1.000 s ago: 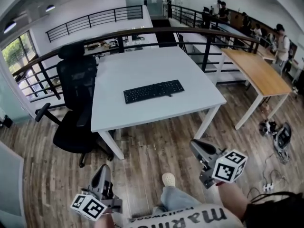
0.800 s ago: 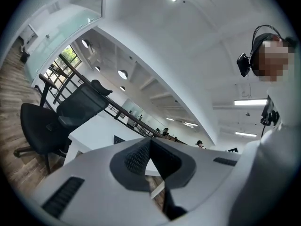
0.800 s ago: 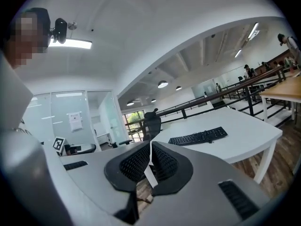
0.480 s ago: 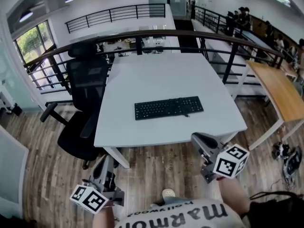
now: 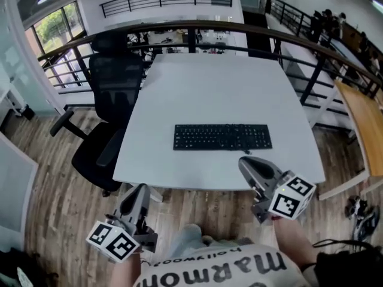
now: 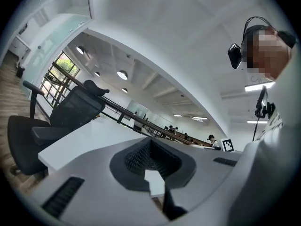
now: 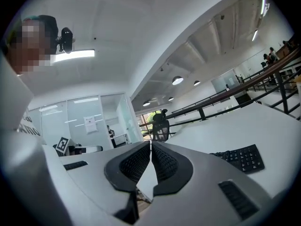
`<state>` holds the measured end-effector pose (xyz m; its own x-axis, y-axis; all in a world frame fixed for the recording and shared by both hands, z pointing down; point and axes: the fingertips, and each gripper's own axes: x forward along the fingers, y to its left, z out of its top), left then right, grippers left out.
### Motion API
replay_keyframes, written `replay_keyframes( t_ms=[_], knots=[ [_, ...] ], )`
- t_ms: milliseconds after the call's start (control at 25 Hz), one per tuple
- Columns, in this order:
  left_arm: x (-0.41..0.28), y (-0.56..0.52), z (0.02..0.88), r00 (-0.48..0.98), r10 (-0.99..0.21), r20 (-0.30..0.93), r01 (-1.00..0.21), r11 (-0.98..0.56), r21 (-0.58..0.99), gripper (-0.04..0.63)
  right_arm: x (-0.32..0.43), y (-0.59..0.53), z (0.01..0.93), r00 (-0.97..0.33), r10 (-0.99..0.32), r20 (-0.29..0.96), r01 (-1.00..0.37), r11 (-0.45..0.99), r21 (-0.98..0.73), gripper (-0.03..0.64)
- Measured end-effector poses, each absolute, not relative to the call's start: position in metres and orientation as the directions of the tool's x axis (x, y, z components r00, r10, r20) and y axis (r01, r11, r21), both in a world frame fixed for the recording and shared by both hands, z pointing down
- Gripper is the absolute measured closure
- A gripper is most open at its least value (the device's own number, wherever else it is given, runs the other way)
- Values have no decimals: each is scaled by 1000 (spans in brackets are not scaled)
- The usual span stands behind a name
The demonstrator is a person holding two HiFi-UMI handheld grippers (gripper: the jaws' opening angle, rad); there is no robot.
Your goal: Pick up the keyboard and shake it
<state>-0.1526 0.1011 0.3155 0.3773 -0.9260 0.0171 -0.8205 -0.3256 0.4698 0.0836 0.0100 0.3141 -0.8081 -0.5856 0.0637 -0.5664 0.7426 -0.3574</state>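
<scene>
A black keyboard (image 5: 222,137) lies flat on the white table (image 5: 209,82), near its front edge and parallel to it. My right gripper (image 5: 244,164) hangs shut and empty over the table's front edge, just short of the keyboard's right half. In the right gripper view the jaws (image 7: 151,147) meet with nothing between them, and the keyboard (image 7: 240,157) lies ahead to the right. My left gripper (image 5: 139,191) is lower, in front of the table's front left corner, shut and empty. Its closed jaws (image 6: 150,145) point along the table top.
A black office chair (image 5: 111,109) stands against the table's left side. A dark railing (image 5: 197,26) curves behind the table. A wooden table (image 5: 370,124) is at the far right. Cables and gear (image 5: 359,211) lie on the wood floor at the lower right. People stand far back.
The table and keyboard have come closer and more centred as the person stepped forward. Both grippers stayed shut and now reach the table's front edge.
</scene>
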Motion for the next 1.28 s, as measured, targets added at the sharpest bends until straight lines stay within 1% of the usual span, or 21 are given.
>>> replay_keyframes(
  t_ms=[280,440,560,720,840,960,1120,1280],
  knots=[
    [-167,64,346,400,-906,140,-814,-281,508,595,63,-25,354,-803,-571,173,-586,702,-403,580],
    [-193,18,367,385,-902,195,-807,-227,546,595,42,-55,366,-781,-577,240,-622,677,-395,580],
    [-197,-23,378,378,-892,246,-817,-197,542,595,34,-83,370,-769,-567,296,-639,675,-368,580],
    [-191,-64,385,458,-848,268,-808,-272,522,595,19,-123,372,-784,-534,317,-621,690,-373,580],
    [-179,-79,393,576,-775,258,-747,-371,552,595,0,-138,376,-804,-491,335,-593,700,-399,580],
    [-167,-91,406,653,-708,270,-696,-418,584,595,-9,-149,384,-800,-468,375,-594,706,-385,580],
    [-160,-111,423,692,-649,316,-680,-441,586,595,-16,-158,405,-781,-412,469,-589,736,-334,580],
    [-157,-128,441,664,-640,387,-716,-396,575,595,-17,-159,432,-752,-323,574,-551,787,-278,580]
  ],
)
